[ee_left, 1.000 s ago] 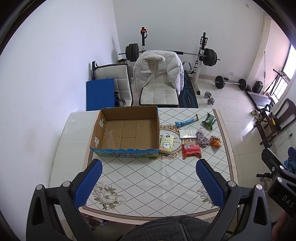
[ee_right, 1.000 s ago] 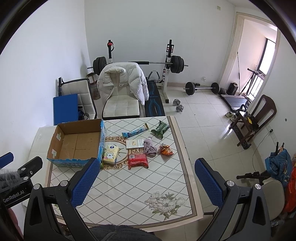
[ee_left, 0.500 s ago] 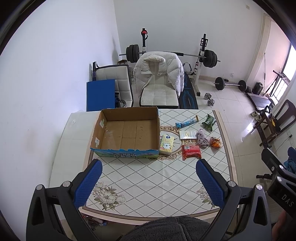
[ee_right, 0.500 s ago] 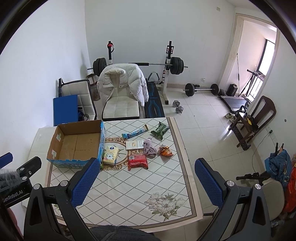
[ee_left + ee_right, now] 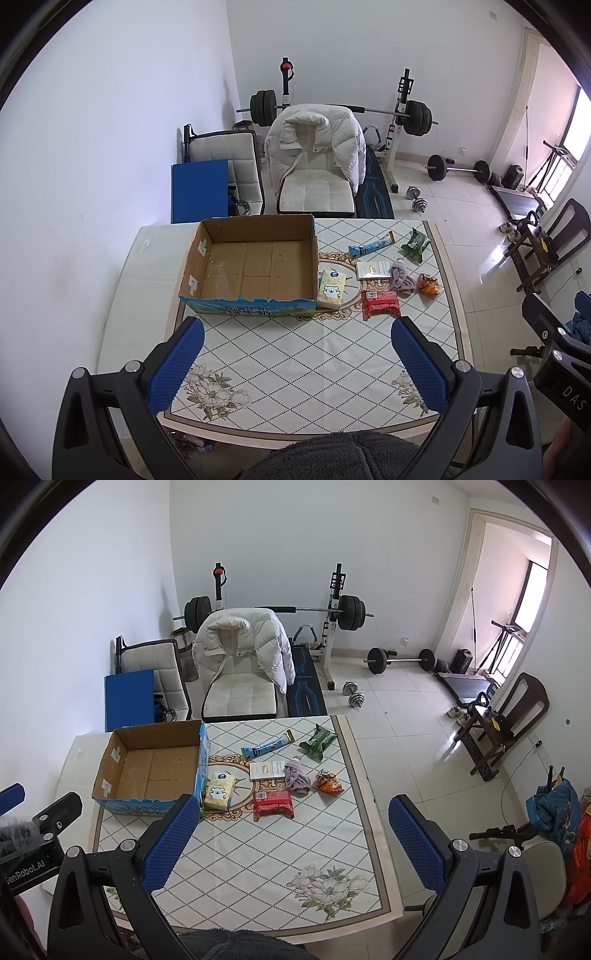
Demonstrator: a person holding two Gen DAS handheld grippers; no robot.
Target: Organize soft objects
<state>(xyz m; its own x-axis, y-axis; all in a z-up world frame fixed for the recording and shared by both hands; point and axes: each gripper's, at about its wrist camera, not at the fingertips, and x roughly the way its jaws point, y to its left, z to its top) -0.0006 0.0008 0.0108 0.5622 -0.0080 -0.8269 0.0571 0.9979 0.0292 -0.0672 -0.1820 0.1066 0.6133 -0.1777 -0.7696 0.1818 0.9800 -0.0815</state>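
Here, the left gripper [image 5: 295,360] with blue textured pads is held above the near part of the table with the diamond-pattern cloth [image 5: 295,354]. Its jaws stand wide apart and hold nothing. The right gripper [image 5: 291,838] is the same: wide, with nothing between its blue pads, above the near right part of the table.

The open brown cardboard box with a blue printed outside [image 5: 255,264] stands on the far left part of the table. Nothing shows on its bare floor. Just beside its right wall lies a yellow-green pack of tissues with a bear picture [image 5: 331,289], touching the box or almost touching it.

To the right lie the other things, near each other: a red flat packet [image 5: 381,303], a white flat box with a gold band [image 5: 373,269], a crumpled mauve cloth [image 5: 402,277], a small orange snack bag [image 5: 428,284], a long light-blue tube pack [image 5: 371,245] and a green foil pouch [image 5: 416,244]. The cloth touches the white box's right edge.

Behind the table stands a white chair with a white puffer jacket [image 5: 317,147] over it.
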